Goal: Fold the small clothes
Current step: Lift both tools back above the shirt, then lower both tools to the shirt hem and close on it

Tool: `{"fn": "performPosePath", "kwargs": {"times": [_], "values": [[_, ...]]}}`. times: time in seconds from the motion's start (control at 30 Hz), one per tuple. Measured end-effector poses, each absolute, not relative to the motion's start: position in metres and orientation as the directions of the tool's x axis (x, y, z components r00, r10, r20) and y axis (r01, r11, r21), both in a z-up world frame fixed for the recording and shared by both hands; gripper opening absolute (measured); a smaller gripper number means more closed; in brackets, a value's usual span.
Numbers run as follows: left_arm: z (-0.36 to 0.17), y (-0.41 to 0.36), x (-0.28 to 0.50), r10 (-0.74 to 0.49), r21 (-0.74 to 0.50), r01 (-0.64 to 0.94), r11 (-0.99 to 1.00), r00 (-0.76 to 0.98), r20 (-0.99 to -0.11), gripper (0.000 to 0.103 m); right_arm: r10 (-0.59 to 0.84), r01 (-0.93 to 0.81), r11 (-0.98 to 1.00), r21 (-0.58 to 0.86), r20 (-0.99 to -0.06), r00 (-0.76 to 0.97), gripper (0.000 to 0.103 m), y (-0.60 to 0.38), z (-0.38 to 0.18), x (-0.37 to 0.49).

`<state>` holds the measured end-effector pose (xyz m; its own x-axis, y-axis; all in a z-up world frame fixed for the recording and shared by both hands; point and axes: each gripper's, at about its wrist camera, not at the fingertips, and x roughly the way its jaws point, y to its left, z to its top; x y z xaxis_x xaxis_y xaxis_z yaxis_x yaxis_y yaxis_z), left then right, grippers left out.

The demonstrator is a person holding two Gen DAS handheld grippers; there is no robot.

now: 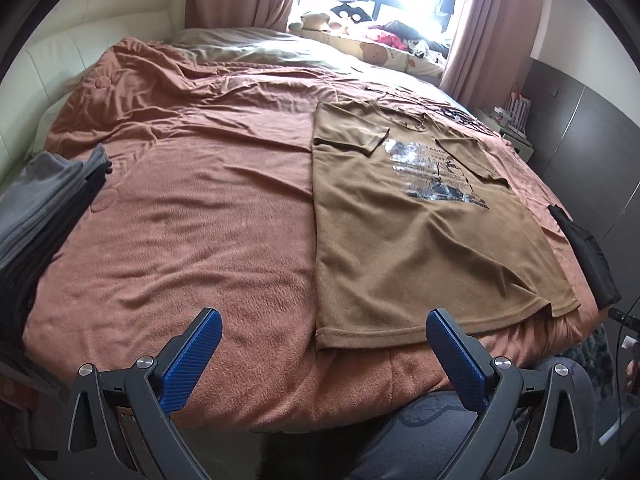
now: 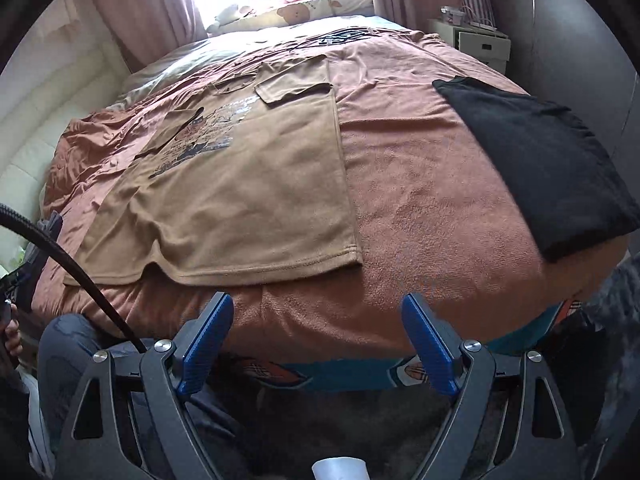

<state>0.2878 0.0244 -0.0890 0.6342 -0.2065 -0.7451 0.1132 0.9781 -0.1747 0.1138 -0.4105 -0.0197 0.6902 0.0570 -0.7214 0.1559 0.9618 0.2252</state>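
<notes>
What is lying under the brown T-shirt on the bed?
The brown T-shirt lies flat on the rust-orange blanket, both sleeves folded in on top. Whether anything else lies beneath cannot be seen; the shirt covers it.

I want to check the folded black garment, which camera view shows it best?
The right wrist view: the black garment lies fully visible on the blanket. The left wrist view catches only a sliver at the bed's right edge.
</notes>
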Motion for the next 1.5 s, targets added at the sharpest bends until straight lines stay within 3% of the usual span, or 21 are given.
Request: {"fn": "performPosePath", "kwargs": {"times": [0.13,0.27,0.43,0.63,0.77,1.17,1.3,1.5], "values": [[-0.102,0.027,0.294,-0.226,-0.199,0.112,0.974,0.609,-0.76,0.097,0.125,0.131,0.939,0.317,-0.67,0.732,0.085,-0.419,-0.031,0.117],[-0.116,0.031,0.301,-0.261,-0.251,0.101,0.963,0.58,-0.771,0.081,0.117,0.15,0.938,0.313,-0.692,0.712,0.085,-0.424,-0.054,0.125],[-0.134,0.03,0.313,-0.295,-0.289,0.098,0.952,0.534,-0.792,0.061,0.155,0.151,0.922,0.357,-0.696,0.701,0.056,-0.432,-0.073,0.142],[-0.151,0.024,0.325,-0.329,-0.313,0.114,0.943,0.482,-0.812,0.045,0.174,0.163,0.905,0.393,-0.691,0.701,0.045,-0.44,-0.086,0.163],[-0.159,0.024,0.33,-0.346,-0.337,0.105,0.936,0.456,-0.82,0.044,0.197,0.194,0.874,0.445,-0.69,0.696,0.037,-0.446,-0.096,0.174],[-0.178,0.041,0.337,-0.453,-0.497,-0.008,0.868,0.398,-0.798,0.039,0.272,0.213,0.743,0.635,-0.577,0.77,0.037,-0.454,-0.123,0.177],[-0.184,0.053,0.338,-0.508,-0.581,-0.093,0.808,0.387,-0.769,0.039,0.294,0.223,0.697,0.682,-0.555,0.778,0.027,-0.463,-0.132,0.177],[-0.185,0.048,0.343,-0.491,-0.58,-0.137,0.803,0.399,-0.774,0.039,0.307,0.231,0.67,0.705,-0.547,0.779,0.027,-0.464,-0.135,0.182]]}}
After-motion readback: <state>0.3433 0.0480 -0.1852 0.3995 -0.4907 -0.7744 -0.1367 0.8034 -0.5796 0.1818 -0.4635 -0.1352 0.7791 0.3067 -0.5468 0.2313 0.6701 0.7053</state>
